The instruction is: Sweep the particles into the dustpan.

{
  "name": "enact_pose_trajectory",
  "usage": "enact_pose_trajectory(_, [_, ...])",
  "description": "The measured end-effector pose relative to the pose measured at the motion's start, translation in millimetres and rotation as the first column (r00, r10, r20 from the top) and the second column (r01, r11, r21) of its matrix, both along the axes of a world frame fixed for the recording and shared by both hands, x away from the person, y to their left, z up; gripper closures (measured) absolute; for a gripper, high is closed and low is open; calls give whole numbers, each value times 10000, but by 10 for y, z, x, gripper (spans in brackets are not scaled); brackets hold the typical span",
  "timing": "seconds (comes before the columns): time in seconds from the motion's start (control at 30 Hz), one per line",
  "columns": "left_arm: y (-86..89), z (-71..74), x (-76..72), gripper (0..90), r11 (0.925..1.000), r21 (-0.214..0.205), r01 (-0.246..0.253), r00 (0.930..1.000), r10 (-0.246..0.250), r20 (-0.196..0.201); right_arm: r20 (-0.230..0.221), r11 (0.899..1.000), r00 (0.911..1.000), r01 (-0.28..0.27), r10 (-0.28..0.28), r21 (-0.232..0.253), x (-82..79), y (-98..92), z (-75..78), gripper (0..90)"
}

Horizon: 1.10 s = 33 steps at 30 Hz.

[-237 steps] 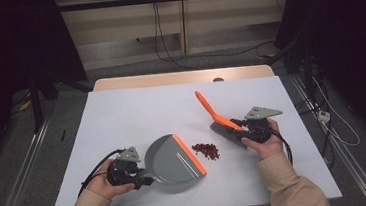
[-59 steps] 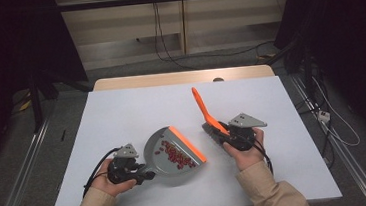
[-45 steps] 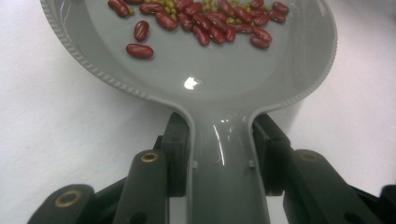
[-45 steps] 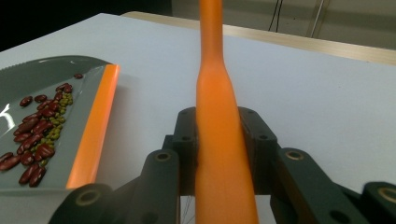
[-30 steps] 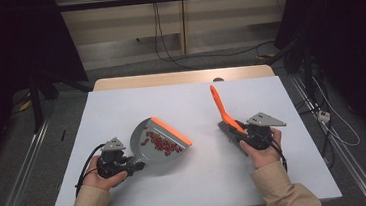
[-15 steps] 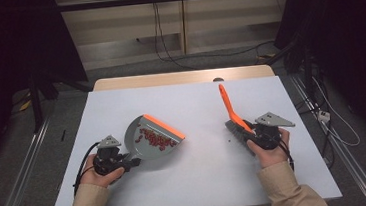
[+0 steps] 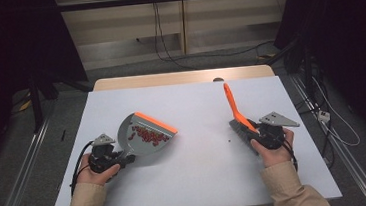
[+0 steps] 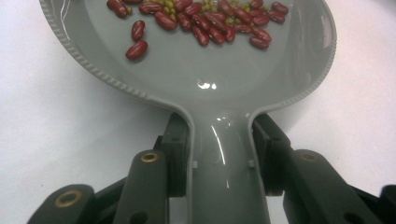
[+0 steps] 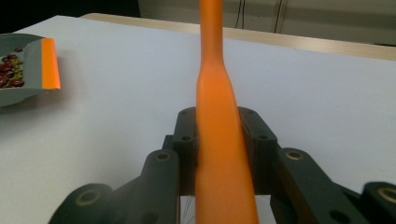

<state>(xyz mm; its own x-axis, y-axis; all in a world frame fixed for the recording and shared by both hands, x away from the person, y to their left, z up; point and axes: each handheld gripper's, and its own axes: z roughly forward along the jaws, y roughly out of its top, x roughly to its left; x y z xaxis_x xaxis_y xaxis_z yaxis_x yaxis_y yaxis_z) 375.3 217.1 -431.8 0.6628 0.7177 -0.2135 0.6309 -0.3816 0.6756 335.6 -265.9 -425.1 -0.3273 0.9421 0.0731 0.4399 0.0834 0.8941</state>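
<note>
A grey dustpan (image 7: 141, 136) with an orange lip (image 7: 155, 122) sits at the left of the white table (image 7: 191, 107), its lip end tilted up. Red beans (image 8: 205, 21) mixed with small green ones lie in its bowl (image 8: 187, 60). My left gripper (image 7: 120, 159) (image 8: 219, 151) is shut on the dustpan's grey handle (image 8: 224, 158). At the right, my right gripper (image 7: 255, 133) (image 9: 219, 149) is shut on the orange handle (image 9: 217, 121) of a small brush (image 7: 236, 109), whose dark bristles (image 7: 240, 134) rest by the table surface. The dustpan (image 9: 23, 70) also lies far left in the right gripper view.
A wooden strip (image 7: 184, 78) runs along the table's far edge. Cables (image 7: 165, 39) trail on the floor behind it. A tiny dark speck (image 7: 227, 140) lies on the table left of the brush. Open table surface lies between the dustpan and the brush.
Earlier the brush swept the beans into the dustpan. Over the last second the dustpan slid a little left and tilted up, and the brush moved right, away from it.
</note>
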Motion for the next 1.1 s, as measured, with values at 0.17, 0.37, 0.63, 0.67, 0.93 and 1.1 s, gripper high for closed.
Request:
enact_pose_trajectory(0.17, [-40,-10,-11,634,9989,224,408,9990,-404,-173,-39,10000,10000,84,-84,-5,8,-10,-37,711])
enact_pose_trajectory(0.37, [-288,-18,-97,634,9897,315,1396,9898,-1385,-331,-134,9995,9998,131,-135,-299,10,2,-97,711])
enact_pose_trajectory(0.63, [-669,-29,-160,633,9571,338,2876,9564,-2852,-627,-47,9981,9999,-108,105,-608,-31,162,-137,711])
enact_pose_trajectory(0.67, [-706,-33,-165,634,9511,418,3060,9507,-3028,-675,-53,9978,9999,-104,101,-661,-36,190,-136,711])
enact_pose_trajectory(0.93, [-952,-26,-207,633,9187,479,3921,9173,-3866,-951,-9,9954,9992,-401,401,-871,-49,451,-142,708])
enact_pose_trajectory(1.1, [-1010,-57,-212,632,9131,630,4028,9123,-3951,-1073,1,9949,9970,-773,775,-654,-43,710,-146,709])
